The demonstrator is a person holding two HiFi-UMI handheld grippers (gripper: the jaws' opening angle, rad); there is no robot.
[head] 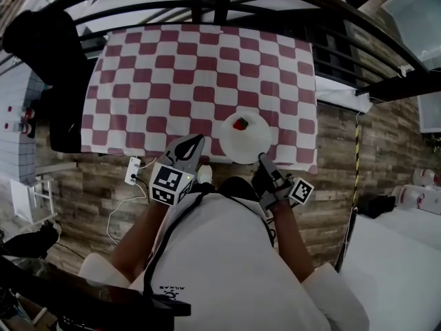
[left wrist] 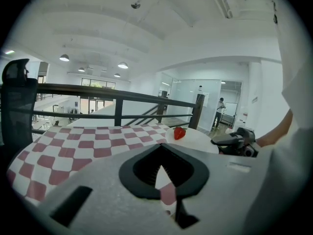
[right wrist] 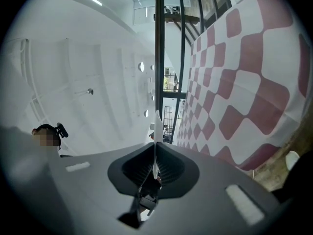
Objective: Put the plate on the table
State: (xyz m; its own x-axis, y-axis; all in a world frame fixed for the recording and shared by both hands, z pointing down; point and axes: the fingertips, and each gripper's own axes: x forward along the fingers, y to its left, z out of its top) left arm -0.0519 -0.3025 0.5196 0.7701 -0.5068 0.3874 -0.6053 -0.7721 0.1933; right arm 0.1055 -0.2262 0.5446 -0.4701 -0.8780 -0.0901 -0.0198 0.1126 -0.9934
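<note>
A white plate [head: 246, 140] with a strawberry [head: 240, 123] on it lies over the front edge of the table with the red-and-white checked cloth [head: 200, 74]. Whether it rests on the cloth I cannot tell. My right gripper [head: 262, 158] is shut on the plate's near rim. In the right gripper view the plate [right wrist: 157, 124] shows edge-on as a thin white line between the jaws of that gripper [right wrist: 155, 148]. My left gripper [head: 200, 141] hangs just left of the plate at the table's edge, shut on nothing. The left gripper view shows the plate [left wrist: 198, 140], the strawberry [left wrist: 179, 132] and the right gripper [left wrist: 235, 142].
A black railing [head: 207, 5] runs behind the table. A black chair [head: 52, 67] stands at its left end. A white power strip [head: 132, 171] with cables lies on the wooden floor below the table's front edge. A person [left wrist: 221, 110] stands far off.
</note>
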